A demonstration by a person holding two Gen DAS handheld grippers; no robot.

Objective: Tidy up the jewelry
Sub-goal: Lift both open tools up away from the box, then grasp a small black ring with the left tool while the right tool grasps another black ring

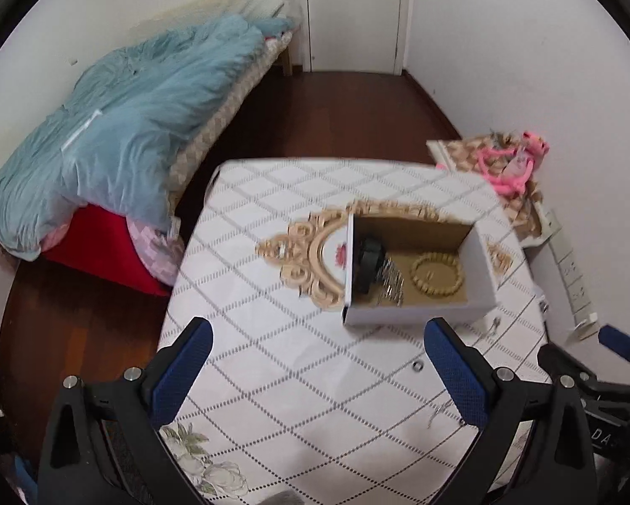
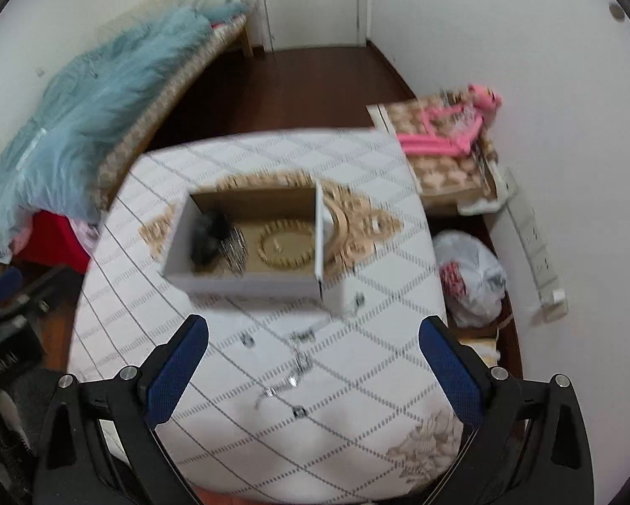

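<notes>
Both grippers (image 1: 317, 362) (image 2: 312, 357) gape above blurred, seemingly silver jewelry (image 2: 298, 362) near box (image 2: 247, 282).

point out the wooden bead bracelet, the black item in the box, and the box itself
wooden bead bracelet (image 1: 437, 274): left wrist view, near side of the bead ring.
black item (image 1: 367, 267): left wrist view, its middle.
box (image 1: 407, 314): left wrist view, white front wall.

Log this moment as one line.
left gripper open, empty | right gripper open, empty | beaded bracelet in box | small silver pieces on table
</notes>
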